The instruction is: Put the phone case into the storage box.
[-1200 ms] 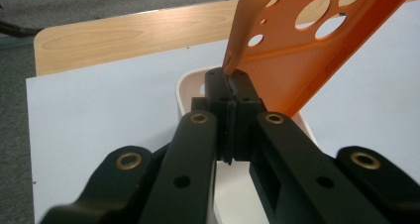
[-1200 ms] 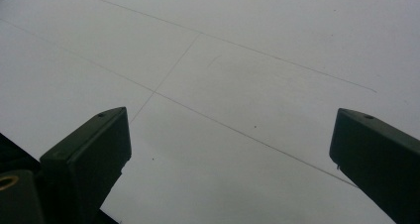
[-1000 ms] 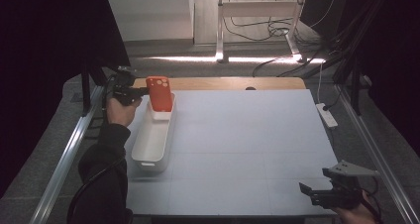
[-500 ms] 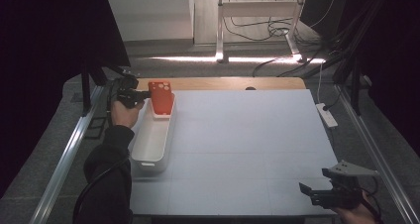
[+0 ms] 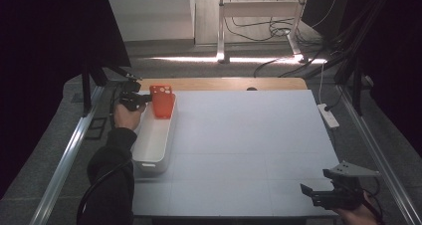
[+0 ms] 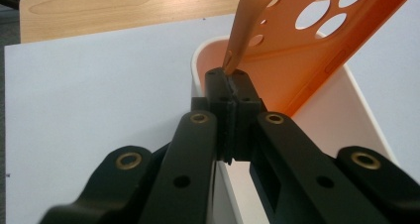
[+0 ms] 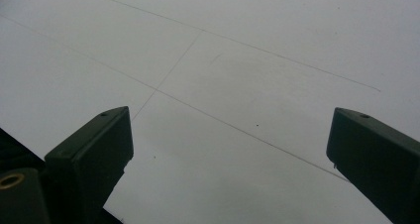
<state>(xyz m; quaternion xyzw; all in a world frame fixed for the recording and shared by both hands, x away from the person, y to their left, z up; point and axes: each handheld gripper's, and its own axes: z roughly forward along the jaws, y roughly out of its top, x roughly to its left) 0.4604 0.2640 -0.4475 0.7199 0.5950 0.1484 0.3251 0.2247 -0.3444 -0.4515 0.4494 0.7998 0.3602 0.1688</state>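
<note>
High view: above, looking forward-down on table (image 5: 249, 135). Gripper views: close, along jaws; all share table.

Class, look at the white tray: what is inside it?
The orange phone case, pinched by the left gripper, dips into the white tray at its far end. The floor beneath the case is hidden.

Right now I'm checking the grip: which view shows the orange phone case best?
Left gripper view: the phone case looms close, edge pinched, above the white bin. High view shows it small; right gripper view shows table.
</note>
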